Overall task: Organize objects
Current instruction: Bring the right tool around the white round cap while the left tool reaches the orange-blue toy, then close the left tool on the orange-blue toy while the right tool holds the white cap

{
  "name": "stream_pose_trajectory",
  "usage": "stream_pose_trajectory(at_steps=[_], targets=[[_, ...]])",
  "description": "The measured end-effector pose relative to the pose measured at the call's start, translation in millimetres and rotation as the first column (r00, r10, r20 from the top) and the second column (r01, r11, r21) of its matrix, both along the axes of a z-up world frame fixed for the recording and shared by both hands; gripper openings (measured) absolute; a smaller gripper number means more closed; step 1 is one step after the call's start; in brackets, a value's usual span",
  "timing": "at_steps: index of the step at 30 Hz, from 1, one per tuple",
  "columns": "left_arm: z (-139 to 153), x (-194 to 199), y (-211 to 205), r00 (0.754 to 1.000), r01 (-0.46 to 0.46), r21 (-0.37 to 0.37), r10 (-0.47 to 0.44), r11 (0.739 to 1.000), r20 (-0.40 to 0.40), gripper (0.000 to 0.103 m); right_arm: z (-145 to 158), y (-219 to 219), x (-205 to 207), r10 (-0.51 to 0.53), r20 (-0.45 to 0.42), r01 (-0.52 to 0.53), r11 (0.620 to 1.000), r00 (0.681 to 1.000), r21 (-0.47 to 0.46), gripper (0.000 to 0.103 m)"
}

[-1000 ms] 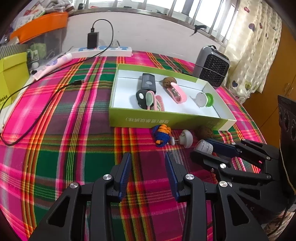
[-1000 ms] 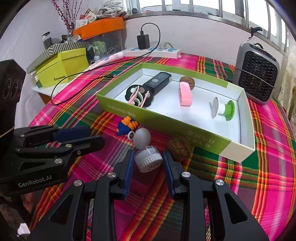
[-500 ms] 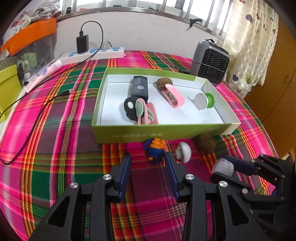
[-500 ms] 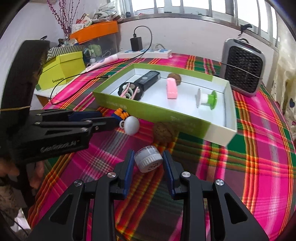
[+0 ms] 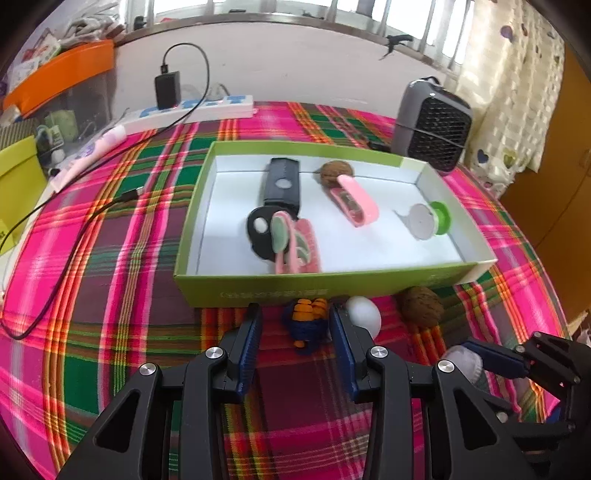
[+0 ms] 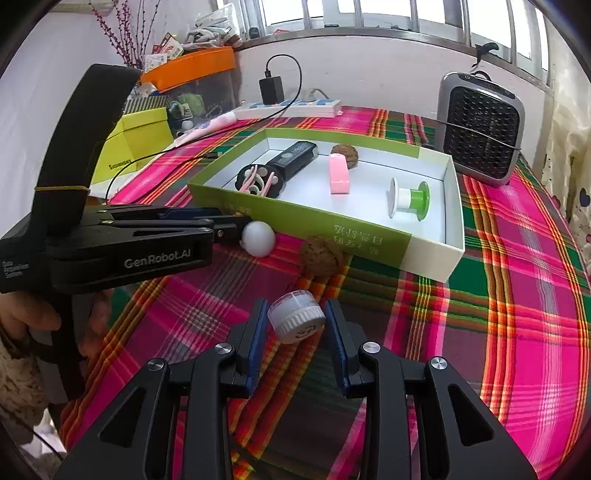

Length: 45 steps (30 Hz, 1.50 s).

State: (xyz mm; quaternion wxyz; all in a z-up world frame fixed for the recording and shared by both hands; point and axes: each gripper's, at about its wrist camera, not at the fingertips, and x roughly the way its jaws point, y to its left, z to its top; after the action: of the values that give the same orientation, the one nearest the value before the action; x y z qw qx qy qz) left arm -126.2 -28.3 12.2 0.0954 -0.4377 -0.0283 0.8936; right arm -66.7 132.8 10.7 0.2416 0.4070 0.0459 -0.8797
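Room: white wall [image 6: 369,74] under barred windows [image 6: 369,14], daylight; patterned curtain [image 5: 517,92]; plaid-clothed table [image 6: 517,295]; wooden cabinet [image 5: 565,184].

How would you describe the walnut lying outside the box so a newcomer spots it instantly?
Find the long green box on the plaid cloth. Against its near wall, on the cloth, lies a brown wrinkled walnut. Beside it sits a smooth white ball; another walnut lies inside the box.

Open box [image 6: 436,236] mid-table on cloth [image 6: 517,295], holding remote [image 6: 293,157], walnut [image 6: 345,150], clip [image 6: 338,173], spool [image 6: 408,197], walnut on cloth [image 6: 320,254] and ball [image 6: 258,238] just before box front wall, heater [image 6: 480,125] behind box right corner, power strip [image 6: 291,108] behind box.
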Motion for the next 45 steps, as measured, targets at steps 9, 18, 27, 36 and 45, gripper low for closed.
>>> stream_pose_trajectory(at_steps=[9,18,27,36,45], targets=[[1,3,0,1.000,0.013,0.026,-0.013,1.000,-0.001,0.022,1,1,0,0.001,0.000,-0.001,1.000,1.000,-0.005,0.032],[1,16,-5,1.000,0.009,0.054,-0.009,0.999,0.001,0.017,2,1,0,-0.002,0.001,0.002,1.000,1.000,-0.006,0.032],[-2,32,-1,0.999,0.035,0.096,-0.038,0.995,0.020,0.017,3,2,0,-0.006,-0.002,0.006,1.000,1.000,-0.004,0.032],[-4,31,-20,0.999,-0.005,0.190,-0.003,0.982,0.044,0.017,3,3,0,-0.008,0.002,0.008,1.000,1.000,-0.007,0.032],[-2,27,-18,0.999,-0.017,0.106,0.013,0.994,0.039,0.021,2,0,1,-0.014,-0.006,0.014,1.000,1.000,0.018,0.032]])
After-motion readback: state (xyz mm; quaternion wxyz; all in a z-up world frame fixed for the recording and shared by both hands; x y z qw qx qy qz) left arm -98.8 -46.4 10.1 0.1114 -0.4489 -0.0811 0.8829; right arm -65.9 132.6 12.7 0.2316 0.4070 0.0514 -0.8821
